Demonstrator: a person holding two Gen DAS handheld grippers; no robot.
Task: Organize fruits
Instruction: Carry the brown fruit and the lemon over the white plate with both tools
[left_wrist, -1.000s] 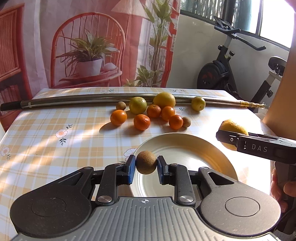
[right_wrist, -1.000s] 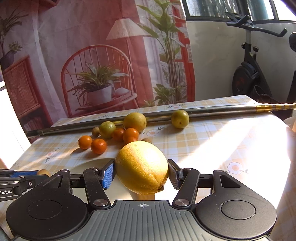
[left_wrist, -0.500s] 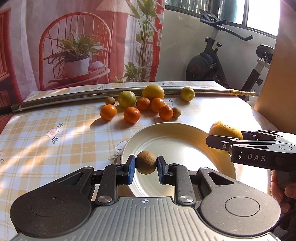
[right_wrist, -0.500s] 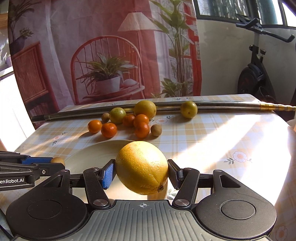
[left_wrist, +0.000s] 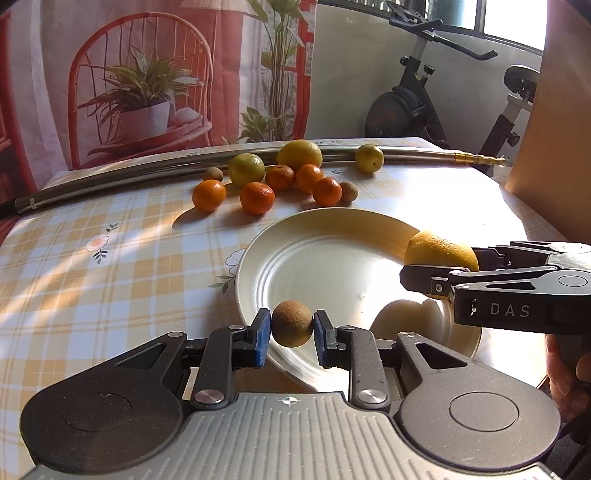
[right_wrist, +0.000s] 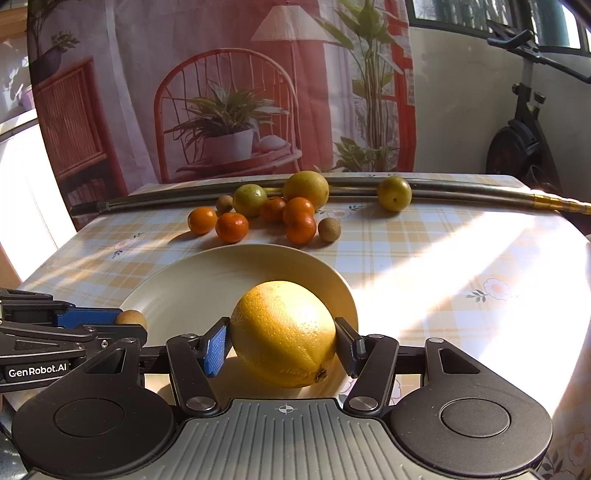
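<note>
My left gripper (left_wrist: 291, 328) is shut on a small brown round fruit (left_wrist: 291, 323), held over the near left rim of a cream plate (left_wrist: 325, 266). My right gripper (right_wrist: 282, 341) is shut on a large yellow citrus (right_wrist: 284, 332) above the plate's (right_wrist: 207, 280) right side. In the left wrist view the right gripper (left_wrist: 439, 271) comes in from the right with the citrus (left_wrist: 436, 245). The left gripper (right_wrist: 125, 325) with the brown fruit (right_wrist: 131, 317) shows at the left of the right wrist view. Nothing lies on the plate.
Beyond the plate lies a cluster of small oranges (left_wrist: 256, 192), two yellow-green citrus (left_wrist: 246, 169), a bigger yellow one (left_wrist: 299, 153), small brown fruits (left_wrist: 348, 191) and a lone yellow fruit (left_wrist: 369, 158). A long metal pole (left_wrist: 110, 181) crosses the table's far edge. An exercise bike (left_wrist: 413, 103) stands behind.
Both grippers have moved forward and lower over the plate with their fruits still held. The plate and the fruit cluster look nearer in both views.
</note>
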